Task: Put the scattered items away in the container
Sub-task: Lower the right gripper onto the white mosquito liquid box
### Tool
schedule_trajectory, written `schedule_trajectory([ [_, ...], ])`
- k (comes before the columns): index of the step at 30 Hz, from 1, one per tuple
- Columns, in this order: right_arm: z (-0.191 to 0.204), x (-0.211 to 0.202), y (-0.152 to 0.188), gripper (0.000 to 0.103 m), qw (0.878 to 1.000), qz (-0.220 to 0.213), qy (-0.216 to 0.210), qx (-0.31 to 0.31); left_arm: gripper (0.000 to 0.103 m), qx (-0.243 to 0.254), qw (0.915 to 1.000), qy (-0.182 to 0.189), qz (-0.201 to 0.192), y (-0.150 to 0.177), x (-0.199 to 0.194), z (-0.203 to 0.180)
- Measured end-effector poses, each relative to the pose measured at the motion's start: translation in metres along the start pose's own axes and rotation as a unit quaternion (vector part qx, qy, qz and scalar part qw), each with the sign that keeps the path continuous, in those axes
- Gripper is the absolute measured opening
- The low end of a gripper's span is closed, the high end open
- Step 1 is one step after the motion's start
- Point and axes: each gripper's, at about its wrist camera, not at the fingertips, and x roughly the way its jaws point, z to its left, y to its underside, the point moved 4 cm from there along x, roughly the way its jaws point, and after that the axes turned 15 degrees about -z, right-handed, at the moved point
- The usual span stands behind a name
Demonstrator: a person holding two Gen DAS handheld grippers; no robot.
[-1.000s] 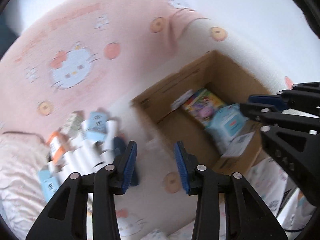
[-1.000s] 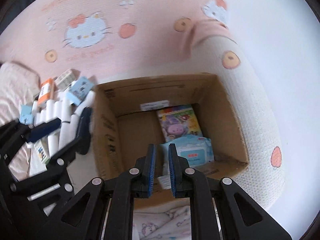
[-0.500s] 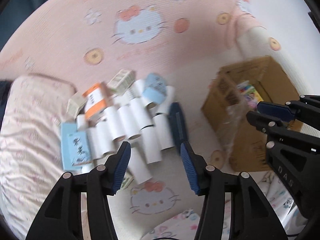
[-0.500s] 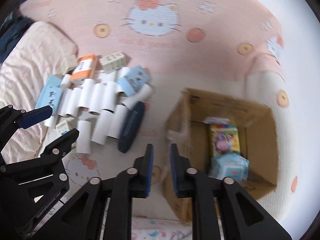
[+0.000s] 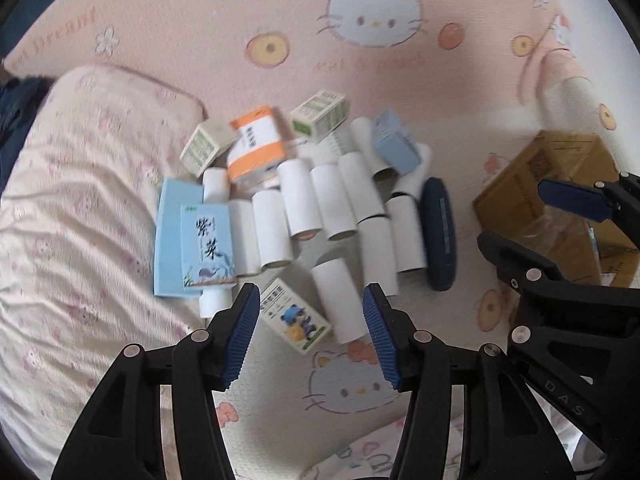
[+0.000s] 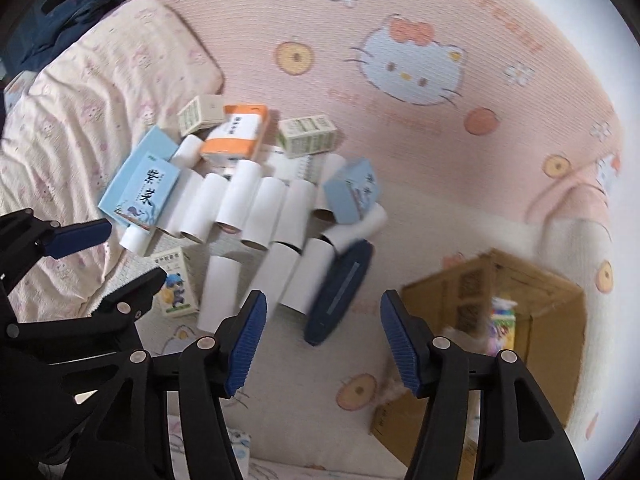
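Observation:
A heap of white paper rolls (image 5: 332,204) (image 6: 256,208) lies on the bed, mixed with a light blue tea box (image 5: 208,244), an orange box (image 5: 256,144), green-white boxes (image 5: 320,116) and a small cartoon box (image 5: 296,318). A dark blue case (image 5: 438,236) (image 6: 340,292) lies at the heap's right. The cardboard box (image 5: 552,184) (image 6: 472,284) stands further right with packets inside. My left gripper (image 5: 308,308) hovers open above the cartoon box and a roll, holding nothing. My right gripper (image 6: 323,312) hangs over the dark blue case, its jaws opening with nothing gripped.
A pale pink patterned pillow (image 5: 80,220) borders the heap on the left. The pink cartoon-cat sheet (image 5: 376,16) stretches behind everything. Dark blue cloth (image 6: 68,12) sits at the far top left. Bare sheet (image 6: 360,392) separates the case from the cardboard box.
Both grippers swung from above the cardboard box leftward over the heap. The right gripper went from shut to wide open. The left jaws widened.

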Motion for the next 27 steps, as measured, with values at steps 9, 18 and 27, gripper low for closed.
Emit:
schedule_trajectory([
  [9, 0.025, 0.048, 0.014, 0.057, 0.998, -0.046, -0.034, 0.036, 0.058, -0.050, 0.9981, 0.032, 0.015, 0.033, 0.053, 0.036],
  [18, 0.039, 0.090, 0.055, 0.058, 0.994, -0.040, -0.064, 0.083, 0.058, -0.188, 0.9790, 0.068, 0.038, 0.079, 0.099, 0.080],
  [27, 0.080, 0.101, 0.064, 0.058, 0.990, -0.046, -0.104, 0.084, 0.058, -0.229, 0.9698, 0.082, 0.020, 0.091, 0.102, 0.098],
])
